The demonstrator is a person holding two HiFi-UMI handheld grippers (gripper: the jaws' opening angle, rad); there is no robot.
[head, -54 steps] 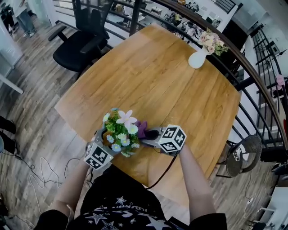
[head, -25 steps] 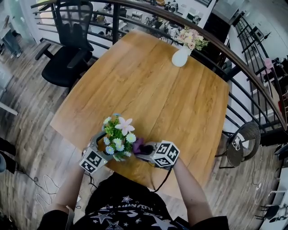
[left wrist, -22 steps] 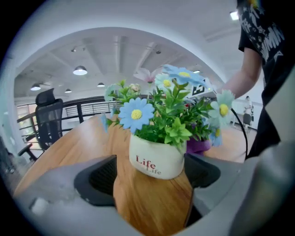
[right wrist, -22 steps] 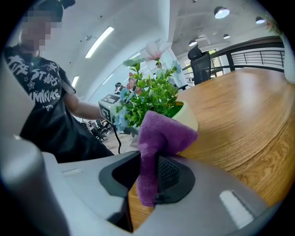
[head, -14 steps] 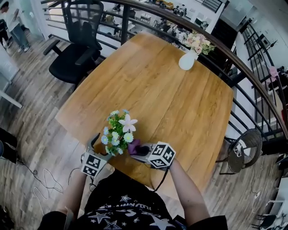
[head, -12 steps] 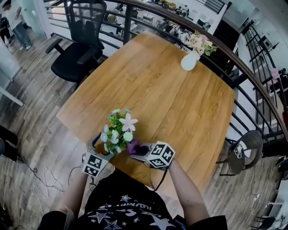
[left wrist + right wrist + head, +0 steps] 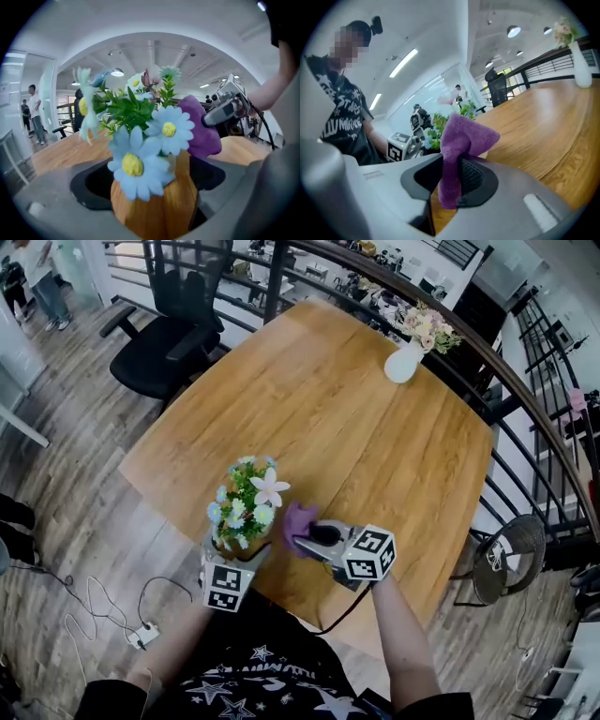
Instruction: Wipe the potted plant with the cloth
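Note:
The potted plant (image 7: 246, 505) has blue, white and pink flowers in a wood-coloured pot (image 7: 159, 206). It is at the near edge of the table (image 7: 375, 446). My left gripper (image 7: 234, 547) holds the pot from below. Its jaws have just been opening a little, and the pot still fills the space between the pads. My right gripper (image 7: 315, 534) is shut on a folded purple cloth (image 7: 299, 520), just right of the flowers. In the left gripper view the cloth (image 7: 199, 126) stands beside a blue daisy. The right gripper view shows the cloth (image 7: 461, 140) pinched upright between the pads.
A white vase of pink flowers (image 7: 409, 356) stands at the table's far edge. A black office chair (image 7: 164, 343) and a curved metal railing (image 7: 525, 381) lie beyond the table. A cable and power strip (image 7: 141, 634) lie on the floor at the left.
The right gripper has lifted the cloth up and right, from the lower flowers to beside the blooms. The left gripper has rolled, and its marker cube now sits under the plant.

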